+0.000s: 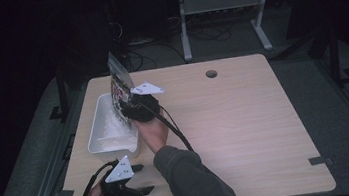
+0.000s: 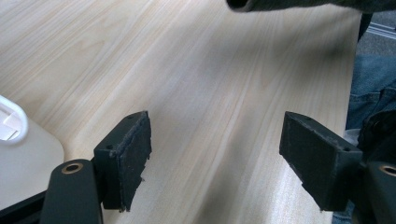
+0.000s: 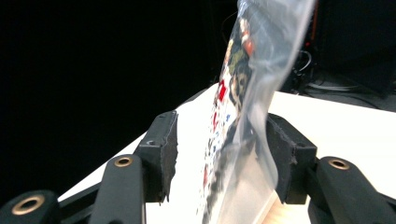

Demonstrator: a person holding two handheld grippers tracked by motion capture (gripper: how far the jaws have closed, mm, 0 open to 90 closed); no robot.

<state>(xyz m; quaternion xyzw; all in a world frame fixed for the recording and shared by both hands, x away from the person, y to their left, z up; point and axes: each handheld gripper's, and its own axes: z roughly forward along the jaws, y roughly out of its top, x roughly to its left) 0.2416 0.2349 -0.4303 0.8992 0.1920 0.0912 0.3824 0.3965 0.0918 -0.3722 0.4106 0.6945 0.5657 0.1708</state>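
A clear plastic bag (image 1: 119, 79) with red and dark printed contents stands upright at the right wall of a white bin (image 1: 103, 132) on the table's left side. My right gripper (image 1: 124, 108) reaches it from the right. In the right gripper view the bag (image 3: 252, 93) rises between the jaws of the right gripper (image 3: 222, 154). It leans against the right pad (image 3: 285, 154), the left pad stands clear of it, and the gripper is open. My left gripper (image 1: 144, 178) rests near the table's front left edge, open and empty (image 2: 215, 154) over bare wood.
The wooden table (image 1: 245, 119) has a round cable hole (image 1: 211, 74) at the back. The bin's white corner (image 2: 11, 126) lies left of the left gripper. A grey sleeve (image 1: 193, 181) crosses the front middle. Desk legs and cables stand on the floor behind.
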